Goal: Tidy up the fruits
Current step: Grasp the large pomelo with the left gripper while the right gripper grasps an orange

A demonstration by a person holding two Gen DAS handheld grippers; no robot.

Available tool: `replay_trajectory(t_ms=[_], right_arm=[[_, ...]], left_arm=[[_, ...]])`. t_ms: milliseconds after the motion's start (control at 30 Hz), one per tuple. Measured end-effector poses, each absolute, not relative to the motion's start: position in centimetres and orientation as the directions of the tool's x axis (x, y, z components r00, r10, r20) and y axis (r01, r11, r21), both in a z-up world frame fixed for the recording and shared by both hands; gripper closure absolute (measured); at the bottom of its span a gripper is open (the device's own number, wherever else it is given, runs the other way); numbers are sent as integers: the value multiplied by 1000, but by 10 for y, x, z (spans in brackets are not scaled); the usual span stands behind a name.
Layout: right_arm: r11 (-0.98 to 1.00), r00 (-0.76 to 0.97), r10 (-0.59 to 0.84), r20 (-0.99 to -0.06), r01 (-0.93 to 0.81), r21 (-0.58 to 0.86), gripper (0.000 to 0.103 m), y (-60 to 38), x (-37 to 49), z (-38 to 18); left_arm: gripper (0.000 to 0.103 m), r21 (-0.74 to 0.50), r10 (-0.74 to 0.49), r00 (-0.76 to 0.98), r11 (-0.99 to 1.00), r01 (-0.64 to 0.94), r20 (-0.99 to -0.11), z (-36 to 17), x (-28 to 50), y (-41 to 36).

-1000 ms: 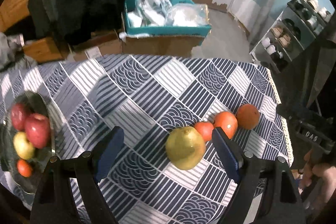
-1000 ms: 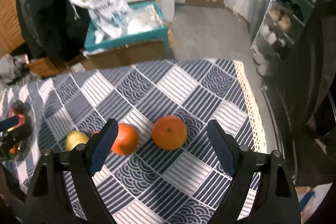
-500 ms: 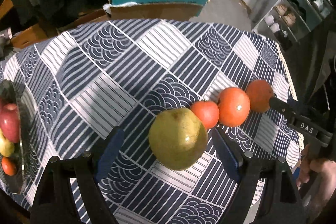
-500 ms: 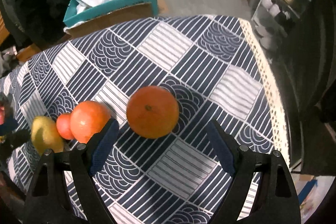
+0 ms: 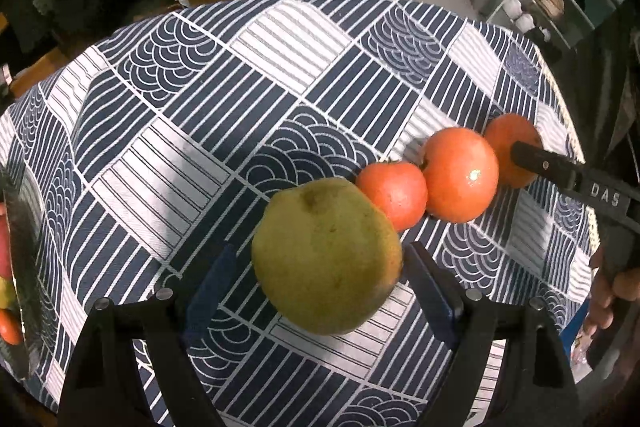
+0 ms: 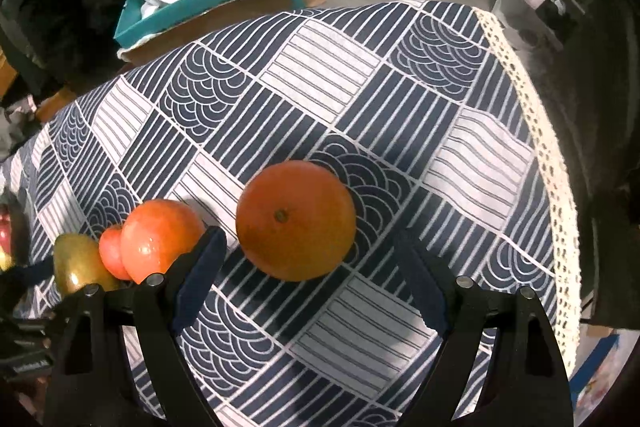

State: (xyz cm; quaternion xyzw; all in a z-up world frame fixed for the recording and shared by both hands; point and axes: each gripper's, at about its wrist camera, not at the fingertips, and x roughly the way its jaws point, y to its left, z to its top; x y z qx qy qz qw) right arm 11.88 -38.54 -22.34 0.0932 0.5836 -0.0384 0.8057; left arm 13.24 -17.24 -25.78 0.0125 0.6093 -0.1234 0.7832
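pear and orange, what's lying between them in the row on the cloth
Two tomatoes, small then large, sit between the pear and the orange; the left wrist view shows it.

A patterned tablecloth (image 5: 280, 67) bears a pear (image 5: 326, 261), tomatoes (image 5: 460, 174) and orange (image 6: 296, 221).

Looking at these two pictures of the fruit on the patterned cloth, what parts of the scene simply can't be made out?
- The plate of fruit: cut off by the left edge of the left wrist view; its contents cannot be counted.
- The orange: partly hidden by the right gripper's finger in the left wrist view.
- The small tomato: mostly behind the large tomato in the right wrist view.
- The pear: its underside is hidden in both views.
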Motion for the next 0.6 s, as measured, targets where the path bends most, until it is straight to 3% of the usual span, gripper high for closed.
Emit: replay_trajectory(t_ms=[133, 267, 433, 600], right_arm=[[981, 290, 39, -956, 173, 92, 17, -384, 125, -235], [980, 294, 39, -955, 175, 94, 17, -384, 127, -240], [982, 281, 33, -959, 169, 83, 18, -381, 128, -247], [985, 278, 52, -959, 144, 96, 33, -373, 132, -251]], left_arm=[[16, -154, -199, 228, 967, 201, -953, -264, 133, -171], [27, -194, -244, 226, 955, 223, -943, -265, 134, -172], [27, -183, -240, 231, 953, 242, -943, -265, 133, -174], [27, -155, -218, 246, 955, 253, -944, -262, 129, -172]])
